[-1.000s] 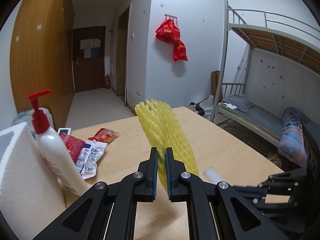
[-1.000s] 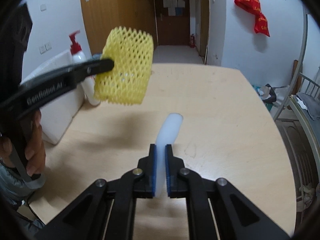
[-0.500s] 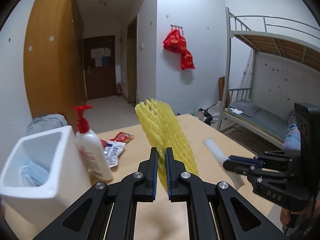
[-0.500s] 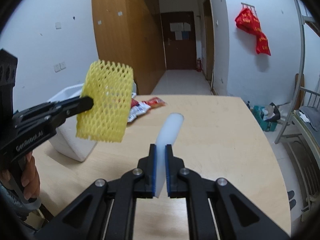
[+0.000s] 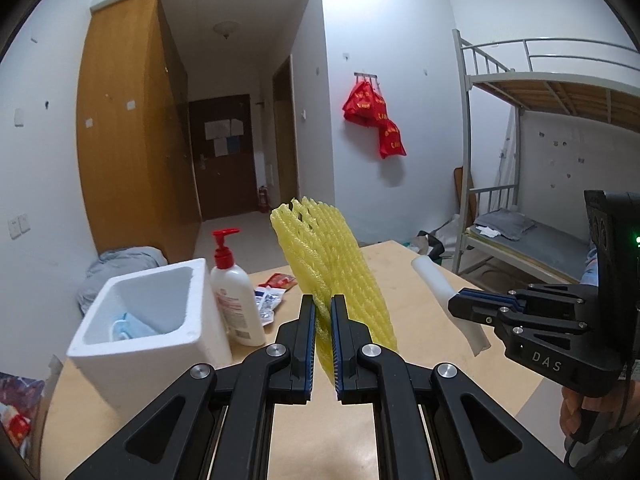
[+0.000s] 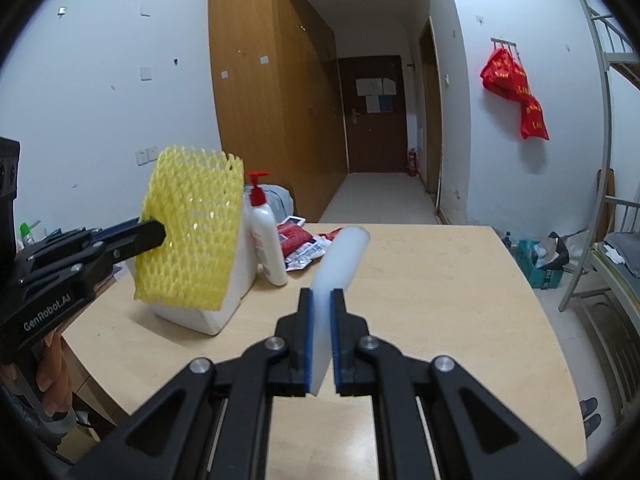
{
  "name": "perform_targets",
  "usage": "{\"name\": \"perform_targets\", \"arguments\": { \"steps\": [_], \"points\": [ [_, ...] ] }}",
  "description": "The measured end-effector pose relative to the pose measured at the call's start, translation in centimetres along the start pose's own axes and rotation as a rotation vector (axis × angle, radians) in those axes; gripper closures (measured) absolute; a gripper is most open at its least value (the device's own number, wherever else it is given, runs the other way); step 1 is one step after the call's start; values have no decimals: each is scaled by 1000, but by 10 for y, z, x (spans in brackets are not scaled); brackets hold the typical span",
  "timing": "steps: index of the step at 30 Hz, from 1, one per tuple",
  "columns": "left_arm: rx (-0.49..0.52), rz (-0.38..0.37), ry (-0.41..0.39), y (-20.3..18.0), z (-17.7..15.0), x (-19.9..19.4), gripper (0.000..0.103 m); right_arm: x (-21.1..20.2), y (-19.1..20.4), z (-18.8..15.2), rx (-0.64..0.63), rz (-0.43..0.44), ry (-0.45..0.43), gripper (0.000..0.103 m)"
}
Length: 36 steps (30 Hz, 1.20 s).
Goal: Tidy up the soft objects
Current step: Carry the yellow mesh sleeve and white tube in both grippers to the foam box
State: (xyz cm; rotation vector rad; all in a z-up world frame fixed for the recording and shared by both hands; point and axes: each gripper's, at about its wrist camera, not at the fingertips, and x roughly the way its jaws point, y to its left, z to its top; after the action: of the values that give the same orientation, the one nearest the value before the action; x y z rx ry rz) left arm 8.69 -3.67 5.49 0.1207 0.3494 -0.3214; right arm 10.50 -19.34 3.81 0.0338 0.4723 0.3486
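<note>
While the left tool (image 5: 323, 344) grips yellow netting (image 5: 332, 264), the right tool (image 6: 321, 344) clamps white foam (image 6: 340, 260), box (image 5: 132, 320) at nine o'clock.

Soft, even indoor light fills both sharp views; fisheye distortion bends the edges, dark vignette rings the corners, shadows stay faint.

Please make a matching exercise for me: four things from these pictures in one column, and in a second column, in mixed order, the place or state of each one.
Things:
1. yellow foam mesh sleeve
2. white foam tube
3. white lotion pump bottle with red top
4. blue face mask

Places:
A. inside the white foam box
B. standing on the wooden table beside the box
C. clamped in the right gripper
D. clamped in the left gripper

Pairs: 1-D, 2-C, 3-B, 4-A
</note>
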Motion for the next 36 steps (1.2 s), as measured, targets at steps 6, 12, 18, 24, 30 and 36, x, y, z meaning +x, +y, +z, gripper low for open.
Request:
{"name": "perform_targets", "arguments": {
  "steps": [6,12,18,24,30,36],
  "points": [
    [10,41,-36,4,-10,-31,95,-11,10,0,-12,12,-29,93],
    [6,65,-45,10,-16,-48,95,-12,21,2,-27,32,-43,93],
    [-11,118,-43,25,-21,-57,95,-10,38,2,-49,70,-49,93],
    [-36,184,-45,44,-22,-68,95,-2,53,6,-71,118,-52,93],
    [-63,246,-45,62,-26,-77,95,7,76,10,-98,176,-54,93],
    [-89,298,-42,81,-34,-91,95,12,92,12,-112,229,-60,93]
  ]
}}
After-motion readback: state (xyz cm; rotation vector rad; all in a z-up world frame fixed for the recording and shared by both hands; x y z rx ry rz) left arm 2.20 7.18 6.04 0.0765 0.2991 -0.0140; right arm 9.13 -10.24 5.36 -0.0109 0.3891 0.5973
